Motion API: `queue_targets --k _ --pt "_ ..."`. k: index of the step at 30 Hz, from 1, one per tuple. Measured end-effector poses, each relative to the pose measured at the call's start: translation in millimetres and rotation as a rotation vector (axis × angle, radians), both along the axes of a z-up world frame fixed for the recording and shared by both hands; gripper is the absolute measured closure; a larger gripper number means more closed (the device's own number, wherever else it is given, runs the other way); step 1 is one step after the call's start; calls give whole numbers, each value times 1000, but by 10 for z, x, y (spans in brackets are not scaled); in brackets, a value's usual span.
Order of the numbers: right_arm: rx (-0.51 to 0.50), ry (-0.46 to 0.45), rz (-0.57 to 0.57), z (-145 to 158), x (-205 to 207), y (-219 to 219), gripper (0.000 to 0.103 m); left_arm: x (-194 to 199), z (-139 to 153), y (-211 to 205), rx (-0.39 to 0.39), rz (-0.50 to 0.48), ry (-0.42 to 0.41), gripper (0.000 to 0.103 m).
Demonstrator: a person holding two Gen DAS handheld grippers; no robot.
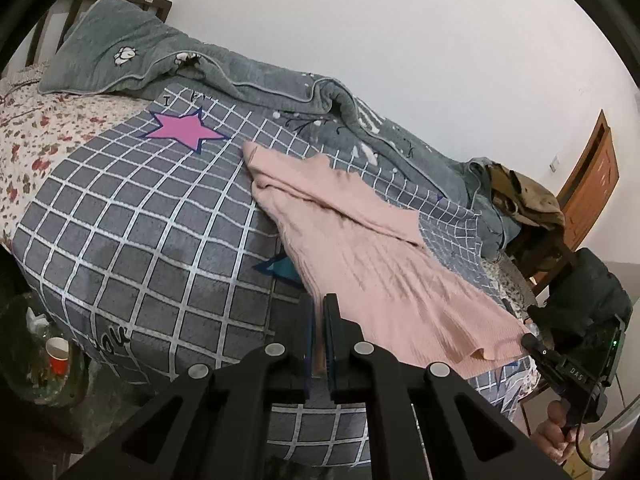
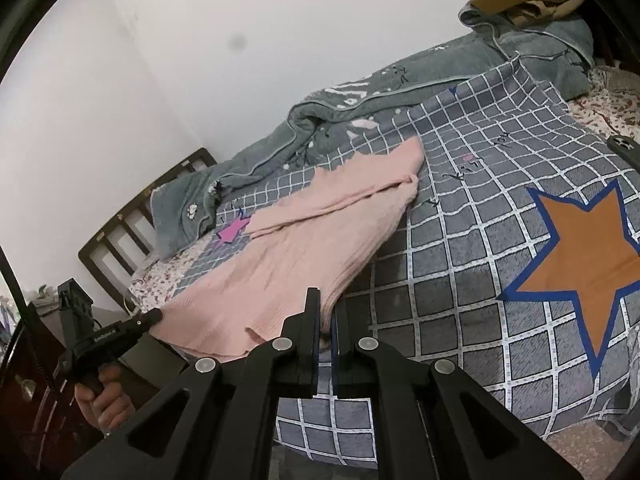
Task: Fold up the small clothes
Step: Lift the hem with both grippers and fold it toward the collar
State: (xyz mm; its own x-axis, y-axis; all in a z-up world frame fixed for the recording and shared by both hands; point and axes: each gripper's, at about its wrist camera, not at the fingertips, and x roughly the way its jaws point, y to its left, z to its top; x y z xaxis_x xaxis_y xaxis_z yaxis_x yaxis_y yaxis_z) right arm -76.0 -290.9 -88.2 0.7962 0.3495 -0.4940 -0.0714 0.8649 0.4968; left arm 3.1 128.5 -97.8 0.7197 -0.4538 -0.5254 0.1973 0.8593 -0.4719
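Note:
A pink ribbed garment (image 1: pixel 360 240) lies spread on the grey checked blanket (image 1: pixel 140 220) of a bed, its far end folded over. My left gripper (image 1: pixel 319 300) is shut on one near hem corner, with pink cloth pinched between its blue pads. In the right wrist view the same pink garment (image 2: pixel 304 248) runs away from my right gripper (image 2: pixel 328 300), which is shut on the other near hem corner. Each view shows the other gripper at the hem's far corner: the right gripper (image 1: pixel 530 340) and the left gripper (image 2: pixel 157 314), each held by a hand.
A rumpled grey-green quilt (image 1: pixel 280 80) and a pillow (image 1: pixel 108 48) lie along the wall. Brown clothes (image 1: pixel 524 196) are piled at the bed's end. A red cup (image 1: pixel 58 356) stands on a low table at the left. The wooden headboard (image 2: pixel 132 224) and a phone (image 2: pixel 624 148) also show.

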Motion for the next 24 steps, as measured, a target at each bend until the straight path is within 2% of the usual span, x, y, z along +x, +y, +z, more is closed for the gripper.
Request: queue_targets --k 13,20,24 --pt "52 -60 -2 386 370 -65 99 349 409 -59 -2 26 -44 97" --pt "107 -79 -10 571 813 -140 99 813 604 -28 -6 70 -50 97" --pt "114 -77 -22 649 1182 -183 99 1142 672 -49 19 90 -55 97"
